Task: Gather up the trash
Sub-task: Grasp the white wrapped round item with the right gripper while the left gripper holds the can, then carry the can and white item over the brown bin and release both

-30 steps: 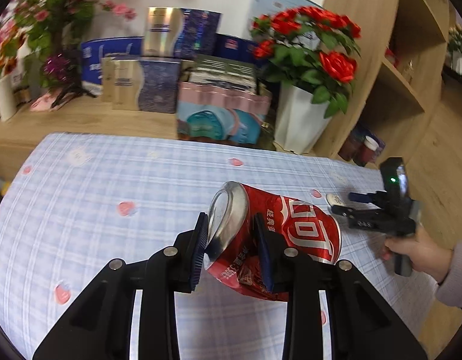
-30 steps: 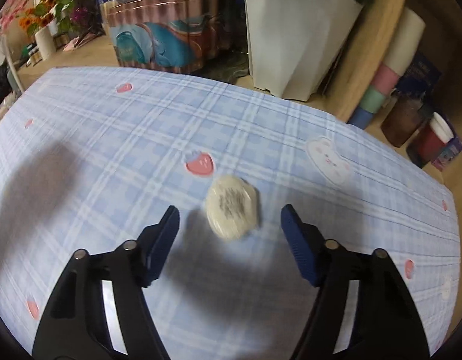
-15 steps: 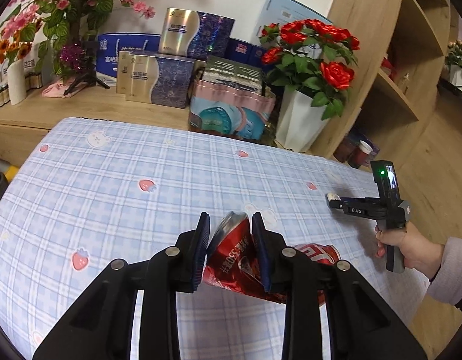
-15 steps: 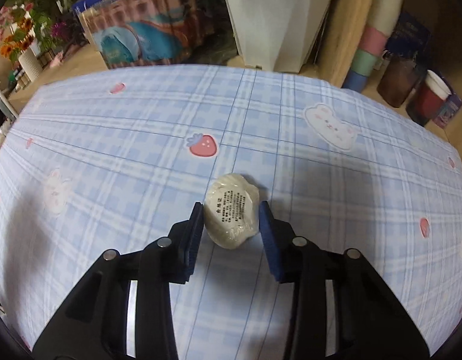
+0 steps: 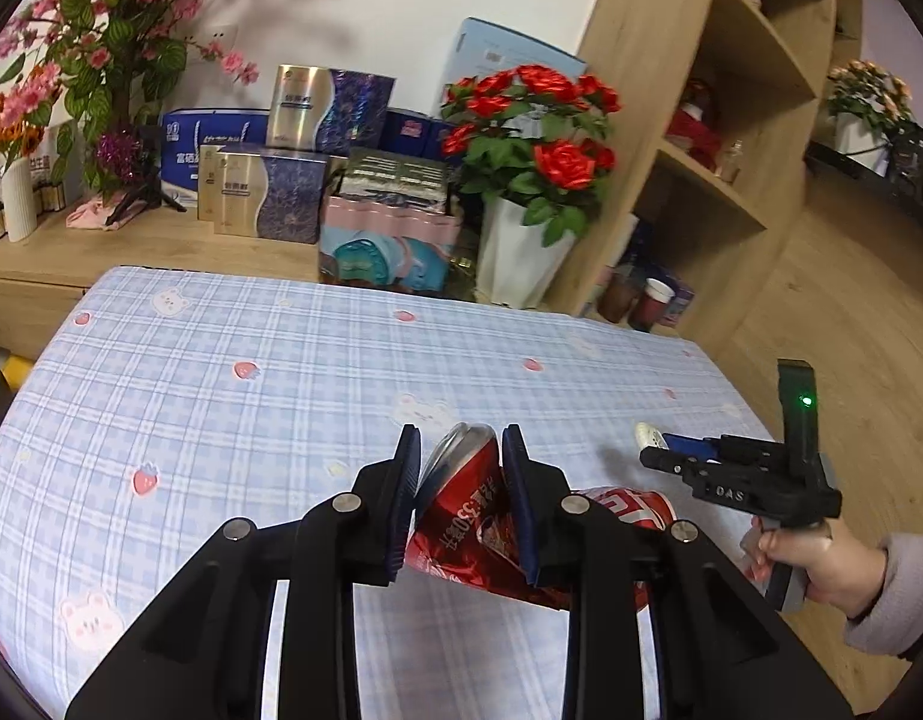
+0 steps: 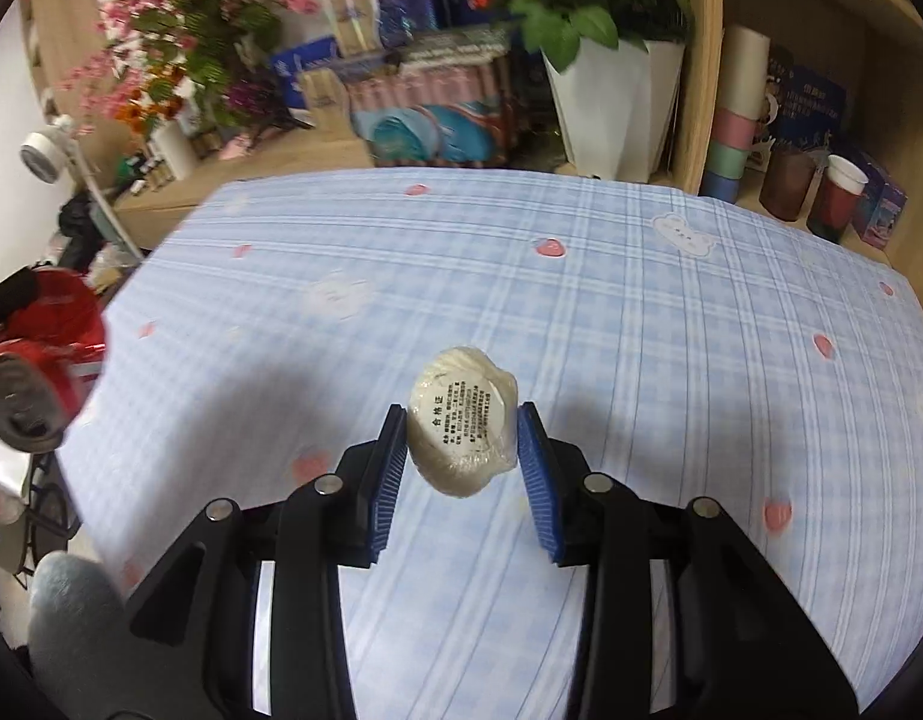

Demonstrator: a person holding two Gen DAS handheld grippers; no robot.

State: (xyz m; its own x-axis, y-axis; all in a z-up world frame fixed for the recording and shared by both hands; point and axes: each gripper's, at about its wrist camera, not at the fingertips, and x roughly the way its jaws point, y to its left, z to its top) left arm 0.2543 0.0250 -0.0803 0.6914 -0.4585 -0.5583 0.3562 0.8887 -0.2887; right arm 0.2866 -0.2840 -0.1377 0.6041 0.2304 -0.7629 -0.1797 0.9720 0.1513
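My left gripper (image 5: 458, 450) is shut on a crushed red soda can (image 5: 461, 516) and holds it above the blue checked tablecloth (image 5: 251, 408). My right gripper (image 6: 461, 420) is shut on a small round white wrapped puck (image 6: 461, 426) with a printed label, lifted off the cloth (image 6: 671, 324). In the left wrist view the right gripper (image 5: 656, 450) shows at the right, over the table's right edge, with the white puck (image 5: 646, 434) at its tip. The red can (image 6: 41, 336) shows blurred at the left edge of the right wrist view.
A white pot of red roses (image 5: 524, 258), a pink-and-teal box (image 5: 389, 246) and gift boxes (image 5: 269, 198) stand on the wooden bench behind the table. A wooden shelf unit (image 5: 701, 138) with cups (image 6: 833, 198) is at the right. Pink flowers (image 5: 101, 60) are at the back left.
My right gripper closed on the white puck and lifted it off the cloth. My left gripper rose and drew back with the can, which hangs lower between the fingers.
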